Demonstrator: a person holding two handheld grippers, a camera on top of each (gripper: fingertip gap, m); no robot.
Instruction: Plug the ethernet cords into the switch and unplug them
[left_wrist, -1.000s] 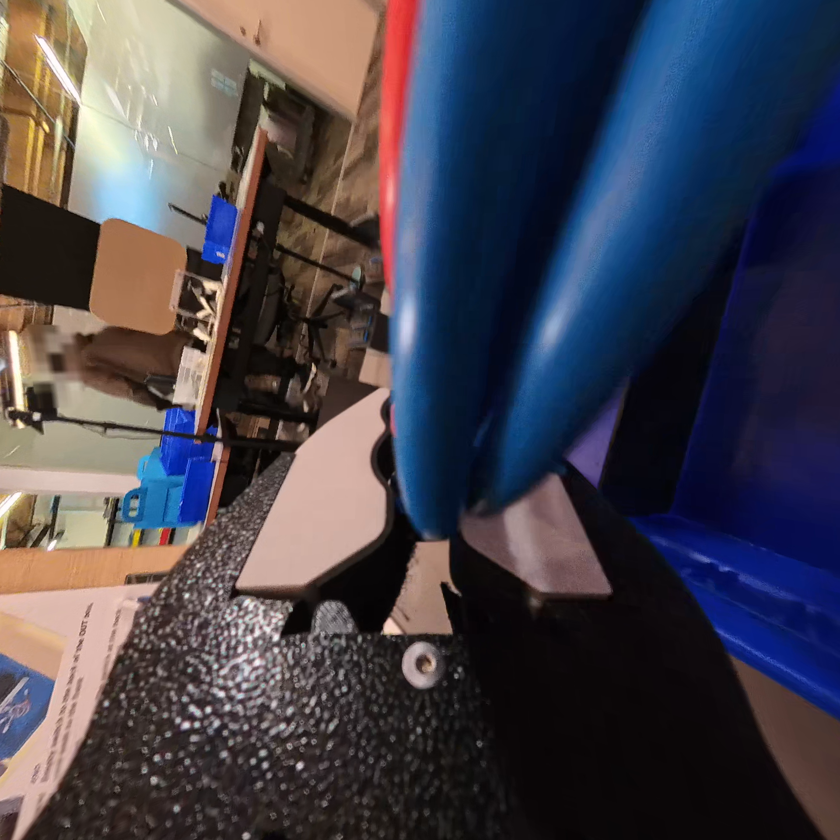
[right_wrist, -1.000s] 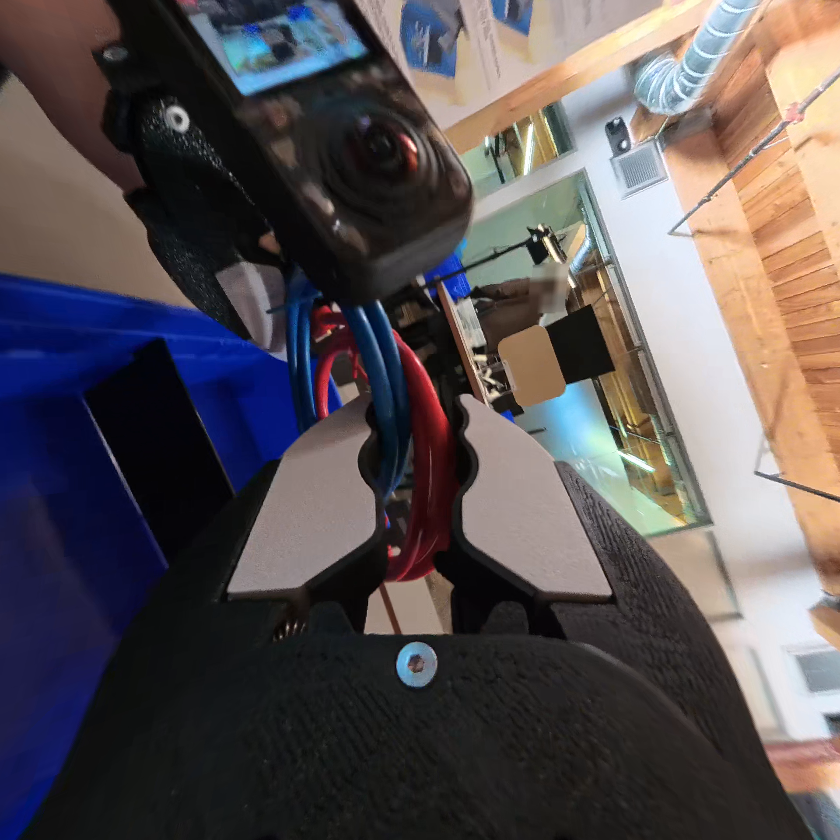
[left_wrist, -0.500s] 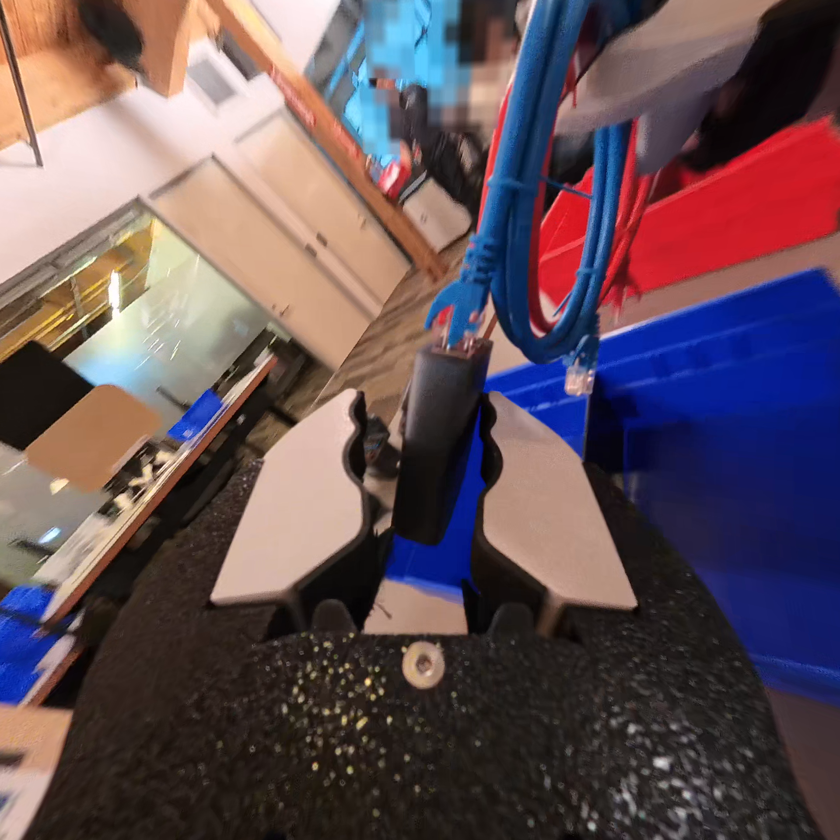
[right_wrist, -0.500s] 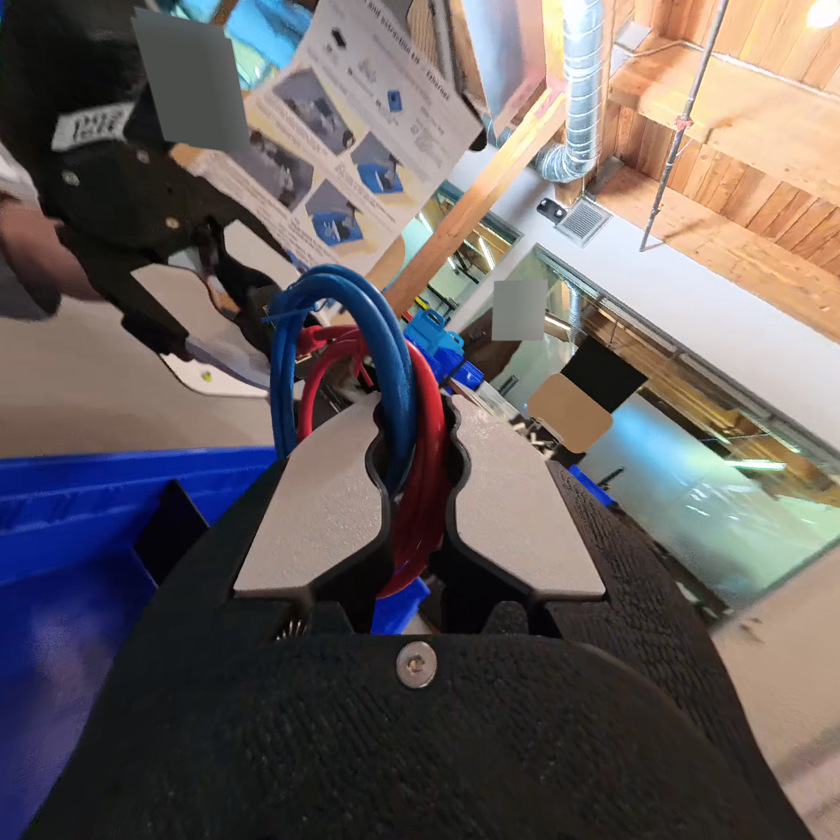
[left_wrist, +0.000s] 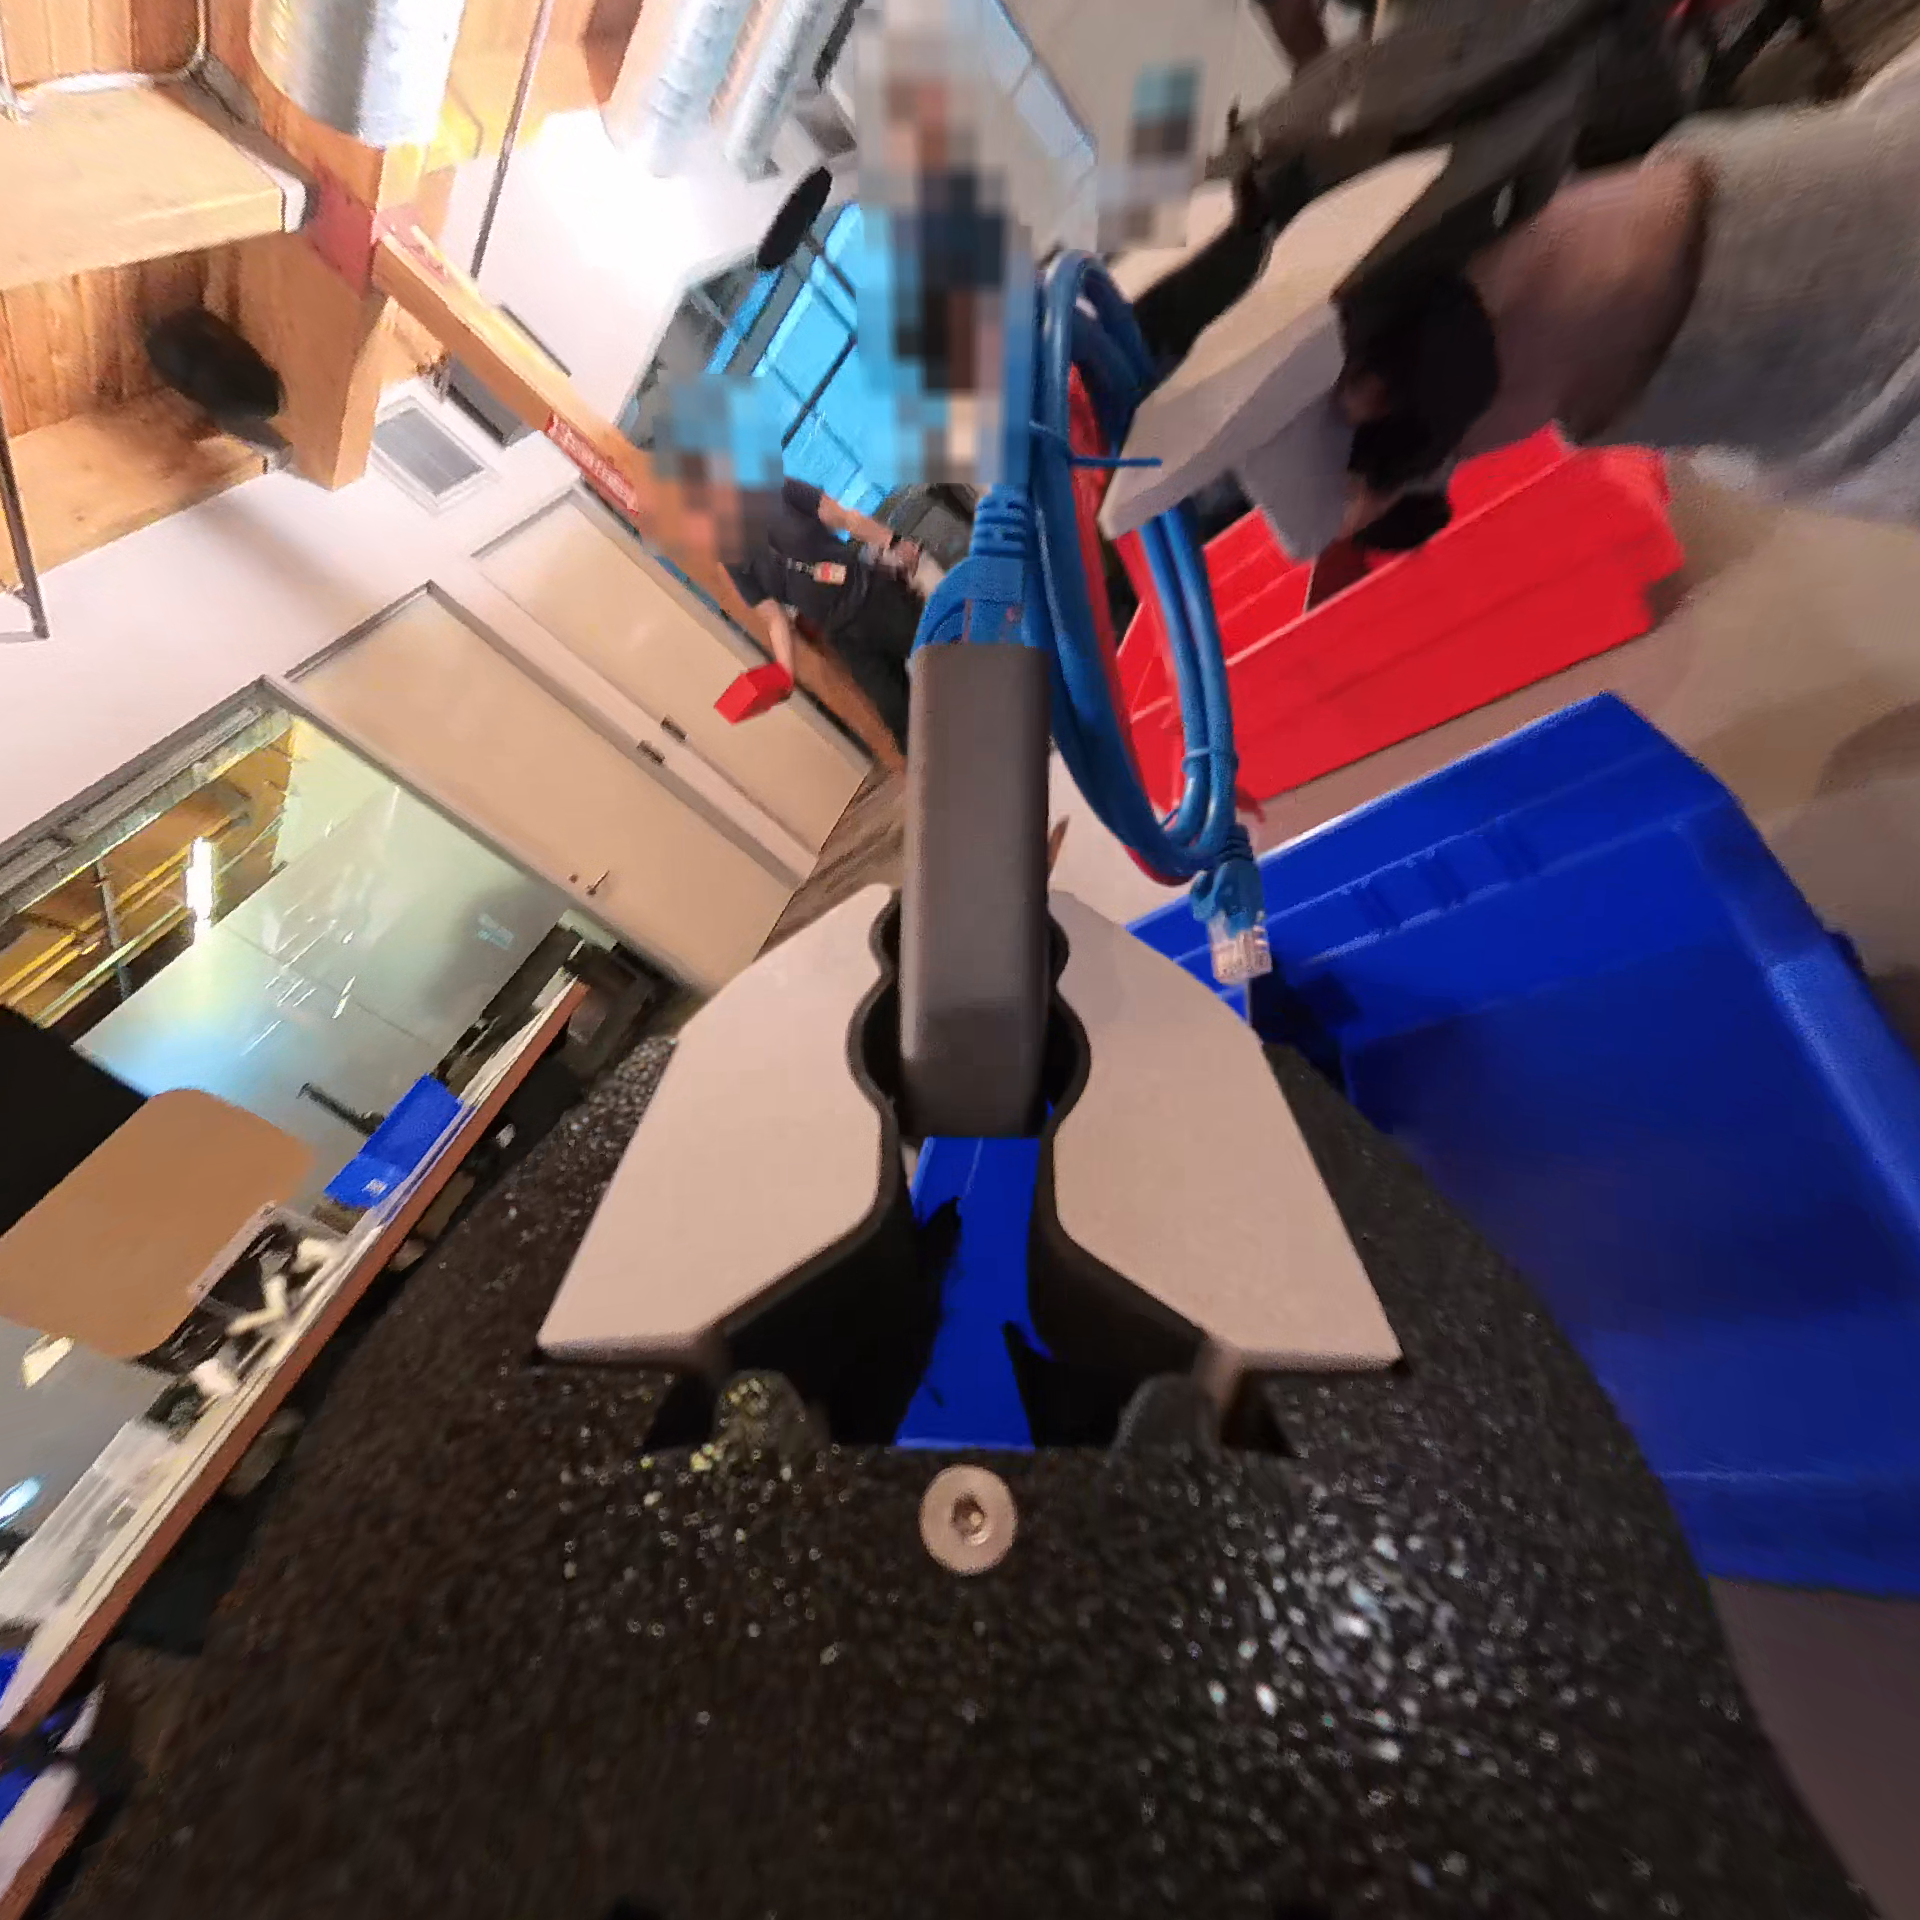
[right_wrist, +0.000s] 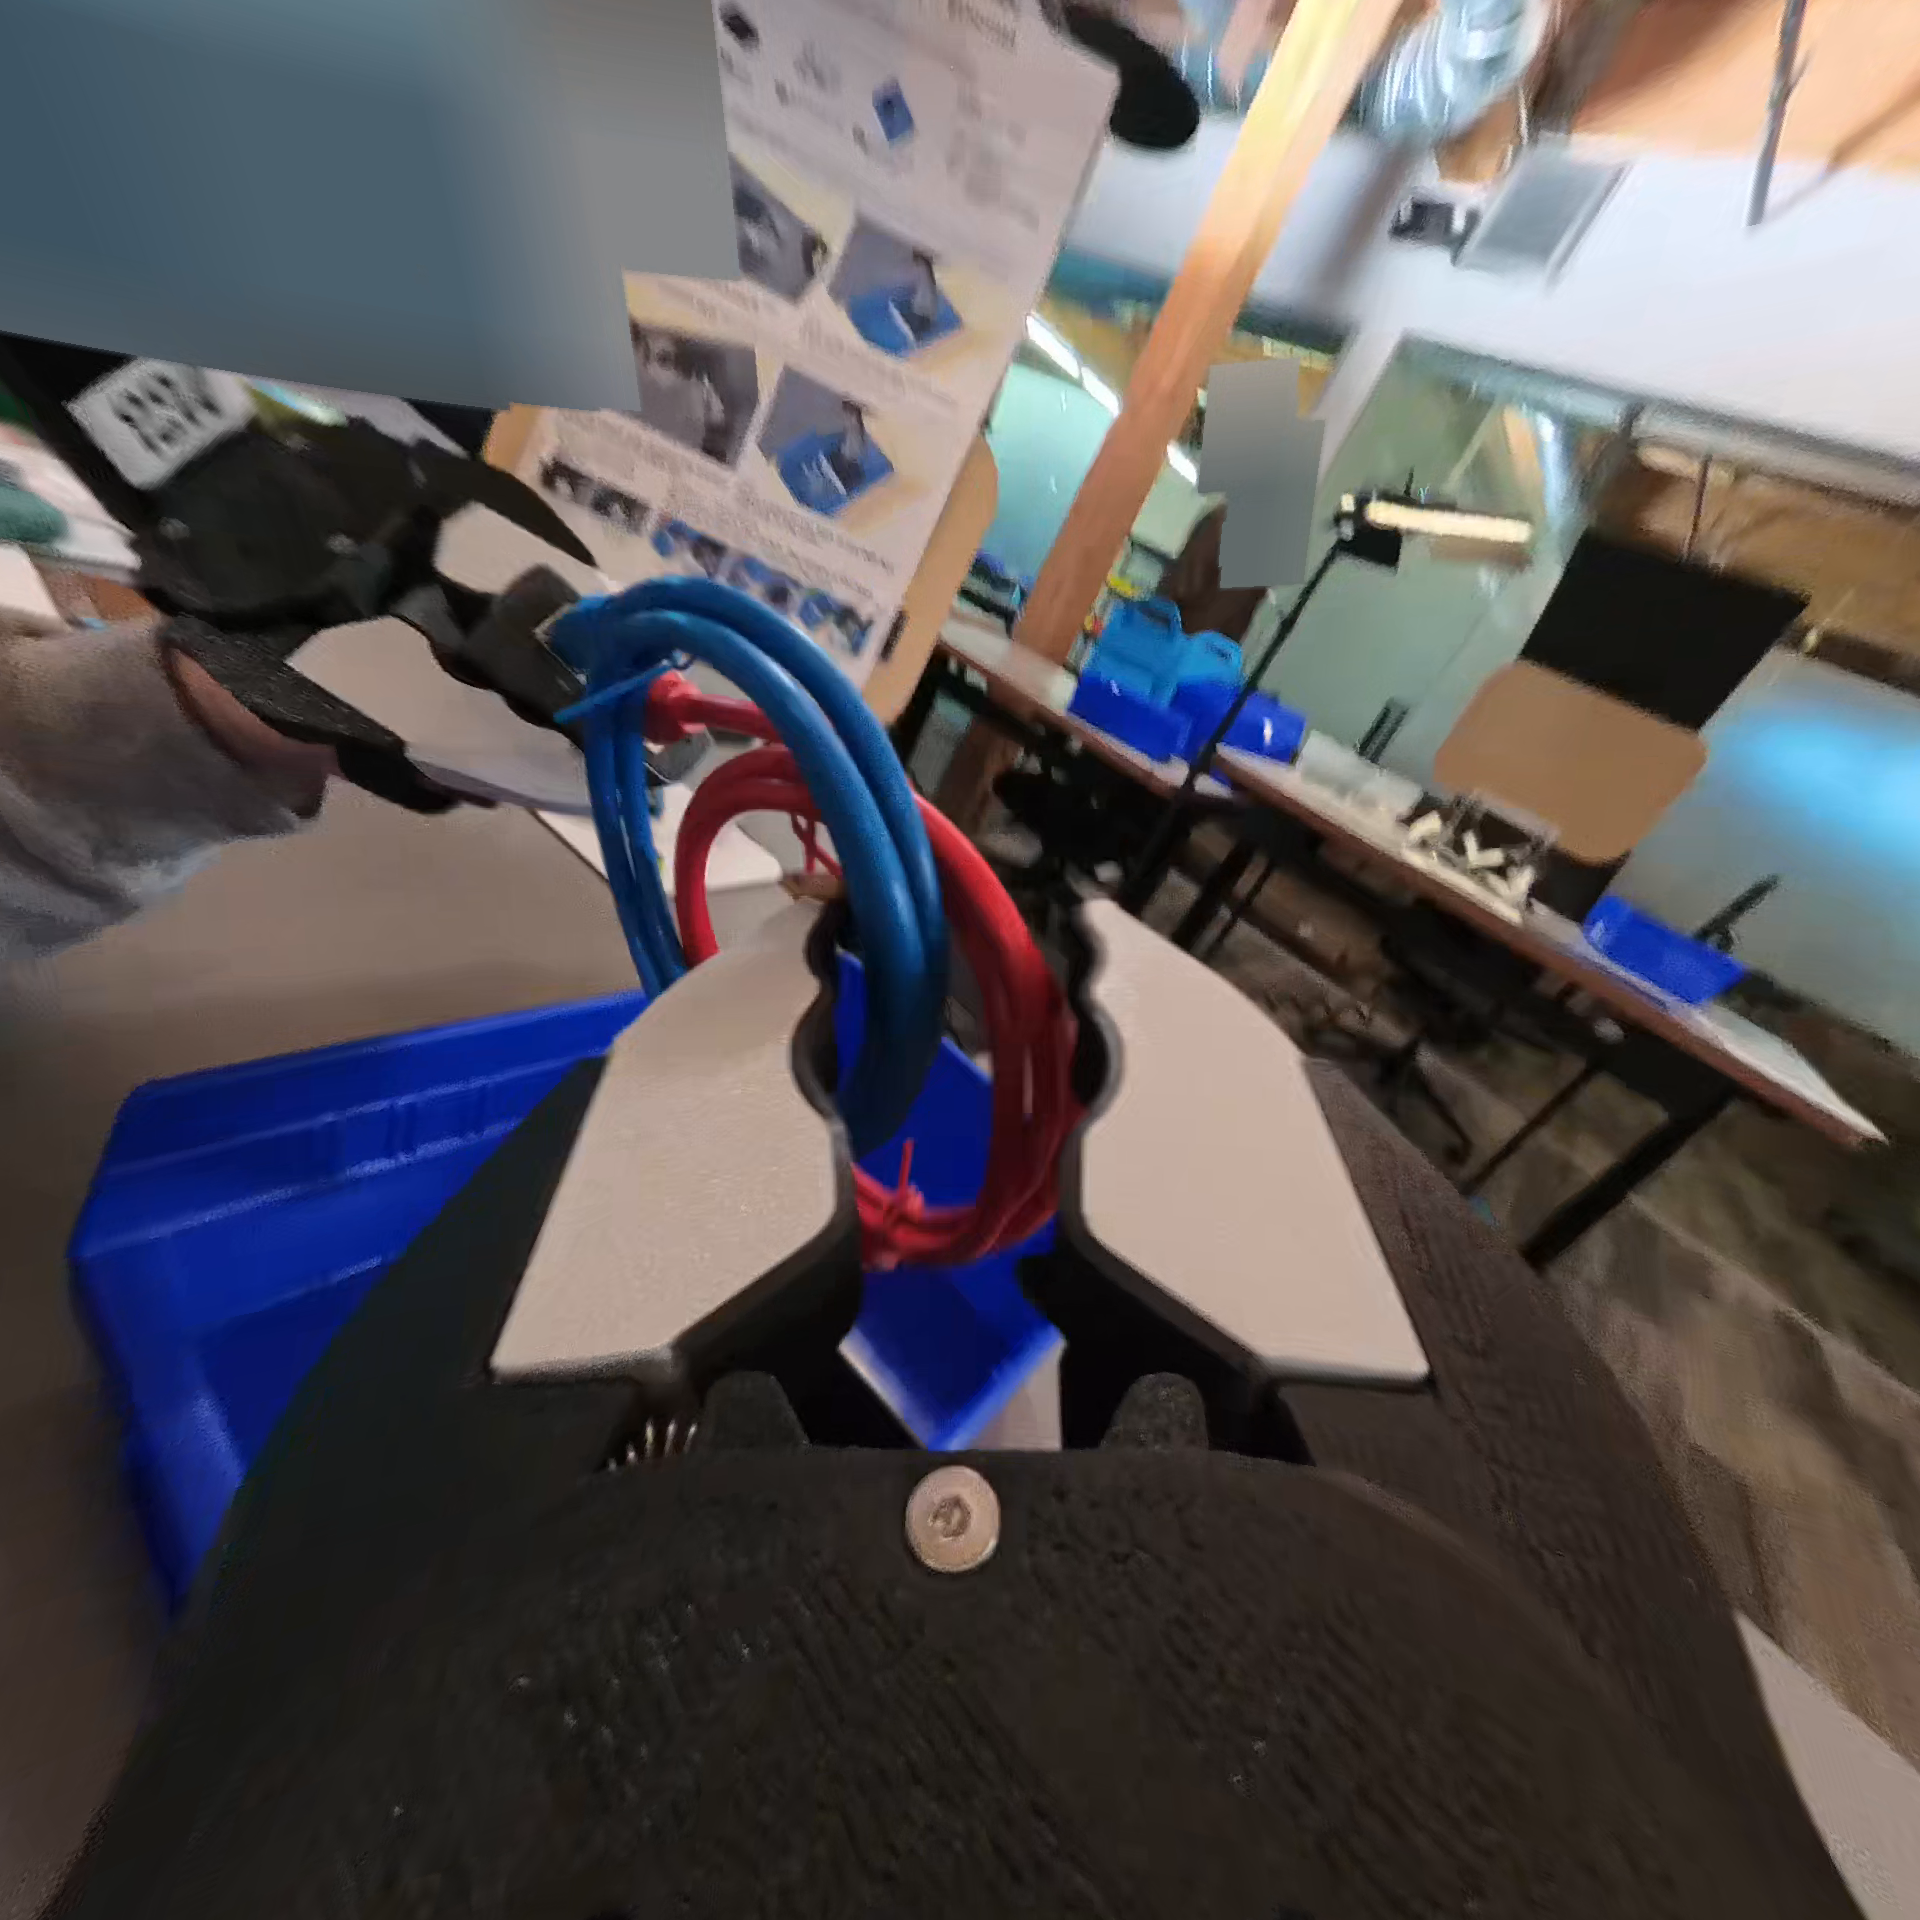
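In the left wrist view my left gripper (left_wrist: 971, 935) is shut on a dark grey block (left_wrist: 971, 831) that stands upright between its pads. A blue cable (left_wrist: 1091, 623) is plugged into the block's top, and its coil hangs to the right with a free plug (left_wrist: 1231, 925) over the blue bin (left_wrist: 1558, 1039). In the right wrist view my right gripper (right_wrist: 945, 935) is open. The blue cable coil (right_wrist: 883, 831) and a red cable coil (right_wrist: 997, 935) pass loosely between its pads, with a gap between the two. The left gripper (right_wrist: 540, 665) shows at the far left, holding the block (right_wrist: 520, 634).
Red bins (left_wrist: 1455, 603) stand behind the blue bin, which also shows in the right wrist view (right_wrist: 312, 1143). A poster (right_wrist: 831, 312) stands behind, and long tables with blue bins (right_wrist: 1558, 935) are to the right. A person's sleeve (right_wrist: 104, 779) is at the left edge. People stand in the background. Spacing between my two grippers at the tips: around 11 cm.
My right gripper's jaws have widened, so the two cable coils they pinched now sit loosely between them. Both grippers have swung round. The left gripper keeps its hold on the dark block.
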